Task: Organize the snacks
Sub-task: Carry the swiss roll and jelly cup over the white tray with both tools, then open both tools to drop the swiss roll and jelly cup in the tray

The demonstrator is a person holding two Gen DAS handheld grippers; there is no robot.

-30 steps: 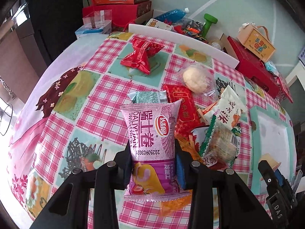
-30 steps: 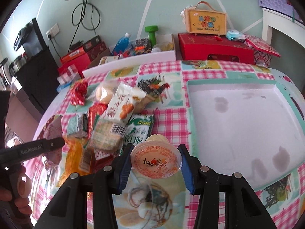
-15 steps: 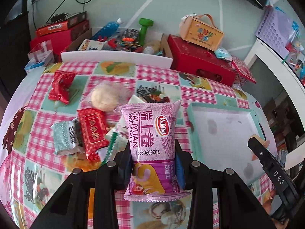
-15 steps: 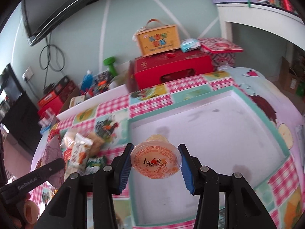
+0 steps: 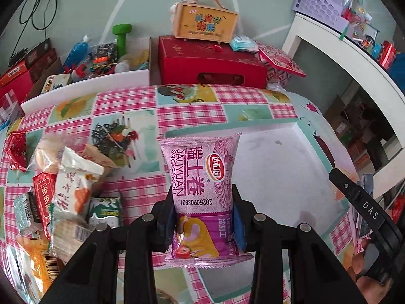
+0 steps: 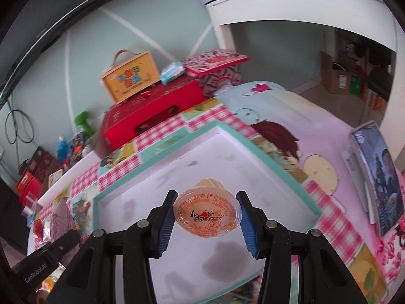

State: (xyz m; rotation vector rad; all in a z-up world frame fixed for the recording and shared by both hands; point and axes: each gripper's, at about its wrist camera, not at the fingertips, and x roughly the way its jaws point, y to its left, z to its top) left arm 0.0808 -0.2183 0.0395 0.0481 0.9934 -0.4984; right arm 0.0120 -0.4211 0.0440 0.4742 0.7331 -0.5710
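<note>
One tray (image 6: 298, 190), bare, w/ stains.

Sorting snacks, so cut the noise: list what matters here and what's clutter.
Job: pink packet in left gripper; jelly cup in right gripper; tray; snack pile.
Clutter: red box; dumbbell; phone.

pink swiss roll packet (image 5: 202, 190): glossy plastic film, crimped ends. jelly cup (image 6: 206, 214): clear plastic, shiny foil-like lid. tray (image 6: 253, 152): white, matt, stained. tablecloth (image 5: 126, 106): smooth, slightly shiny. gripper pads (image 6: 246, 230): ribbed blue.
</note>
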